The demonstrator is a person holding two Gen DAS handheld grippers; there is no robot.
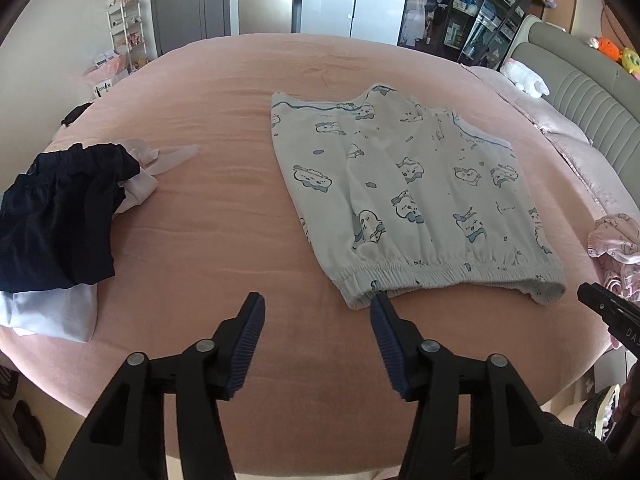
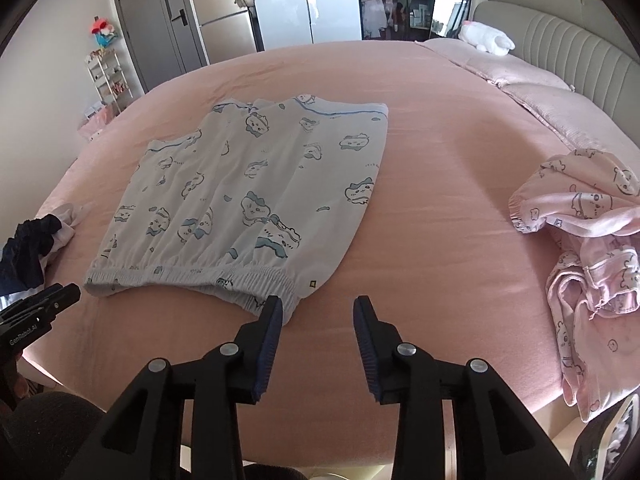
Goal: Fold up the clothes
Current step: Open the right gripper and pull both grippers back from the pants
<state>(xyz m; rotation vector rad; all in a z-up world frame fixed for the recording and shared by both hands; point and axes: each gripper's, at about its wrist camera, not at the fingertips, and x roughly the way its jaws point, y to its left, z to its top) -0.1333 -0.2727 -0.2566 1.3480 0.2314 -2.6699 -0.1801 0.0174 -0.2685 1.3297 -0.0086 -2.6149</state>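
Lying flat mid-frame on the bed (image 1: 208, 184), printed shorts (image 1: 416, 192) present their waistband to both gaping, empty hand-held grippers (image 1: 318, 322) (image 2: 316, 322).

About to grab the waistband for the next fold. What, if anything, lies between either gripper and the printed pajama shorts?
Nothing visible. The left gripper and right gripper are both open at the elastic waistband of the printed pajama shorts, with only bare pink bedsheet nearby.
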